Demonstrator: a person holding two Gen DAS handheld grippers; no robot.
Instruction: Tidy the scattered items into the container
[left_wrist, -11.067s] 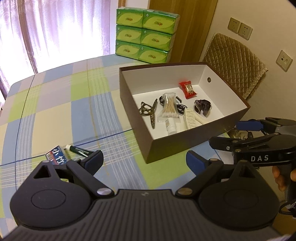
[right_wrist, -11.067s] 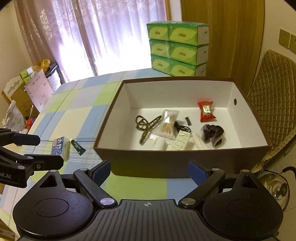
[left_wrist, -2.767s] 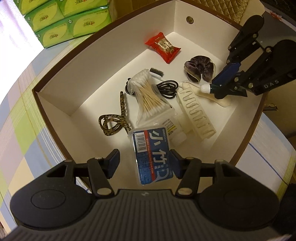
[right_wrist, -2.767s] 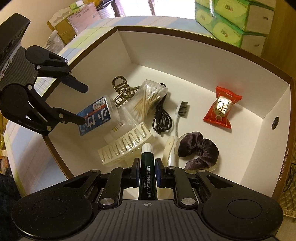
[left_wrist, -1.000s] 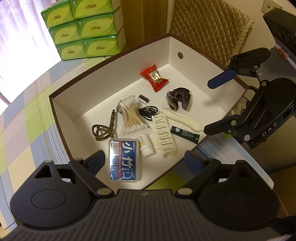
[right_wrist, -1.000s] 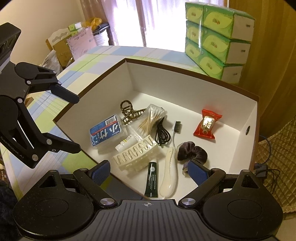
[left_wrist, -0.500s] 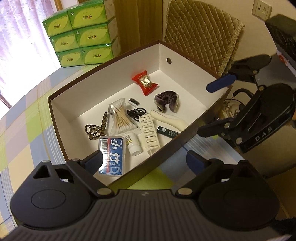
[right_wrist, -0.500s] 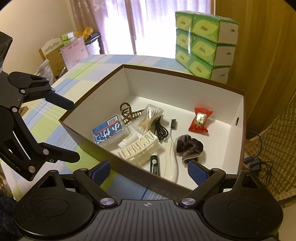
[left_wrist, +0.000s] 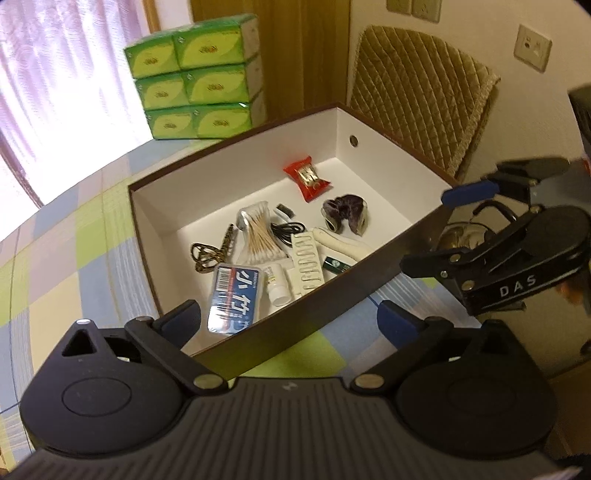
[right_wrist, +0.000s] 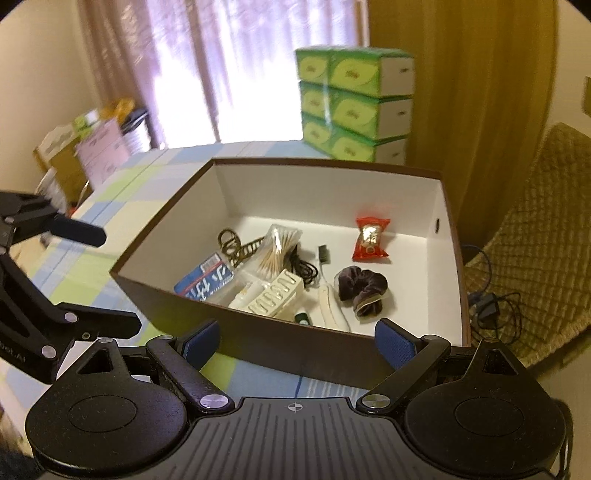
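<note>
While both grippers hang spread wide and empty short of the brown box (left_wrist: 332, 295), the left gripper (left_wrist: 288, 317) sits at its near wall and the right gripper (right_wrist: 295, 343) likewise. Inside lie the blue case (left_wrist: 236, 291), cotton swabs (left_wrist: 258, 236), red packet (right_wrist: 371, 240), scrunchie (right_wrist: 362, 286) and what seems a green tube (left_wrist: 336, 264).

Bright curtained window (right_wrist: 207, 74), quilted chair (left_wrist: 417, 96) (tan), wall sockets (left_wrist: 533, 47).

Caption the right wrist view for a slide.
Open right gripper hovers before the brown box holding the blue pack, scrunchie and red packet.
</note>
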